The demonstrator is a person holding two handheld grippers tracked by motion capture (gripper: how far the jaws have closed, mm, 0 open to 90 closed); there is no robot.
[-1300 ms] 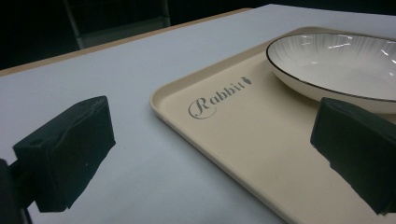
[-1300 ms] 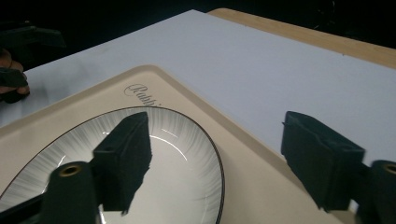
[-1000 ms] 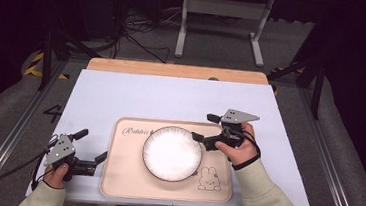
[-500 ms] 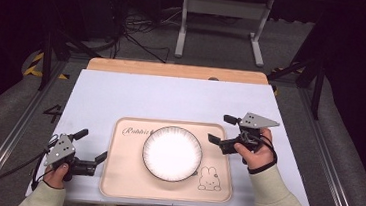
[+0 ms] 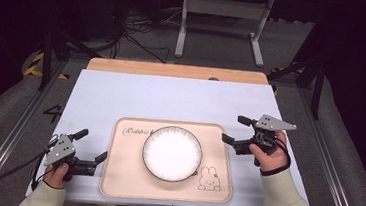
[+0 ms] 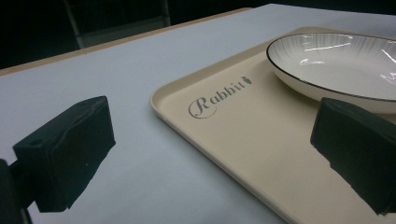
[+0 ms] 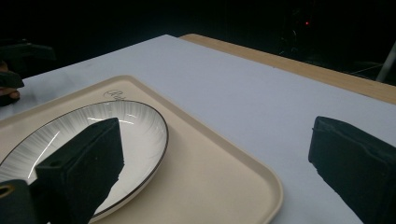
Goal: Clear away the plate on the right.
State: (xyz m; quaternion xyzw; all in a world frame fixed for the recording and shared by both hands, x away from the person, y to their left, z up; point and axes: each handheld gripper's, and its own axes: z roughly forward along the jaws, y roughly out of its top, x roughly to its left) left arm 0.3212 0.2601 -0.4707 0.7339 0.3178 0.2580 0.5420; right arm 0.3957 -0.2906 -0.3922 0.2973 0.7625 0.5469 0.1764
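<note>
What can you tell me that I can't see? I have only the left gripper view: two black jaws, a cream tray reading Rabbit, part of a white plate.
Observer: The high view shows the right gripper just off the tray's right edge, jaws apart, holding nothing.
Operator: Anything else printed on the tray?
Observer: Yes, a small rabbit drawing at its near right corner.
Operator: Is the plate centred?
Observer: Roughly, and it lies empty.
</note>
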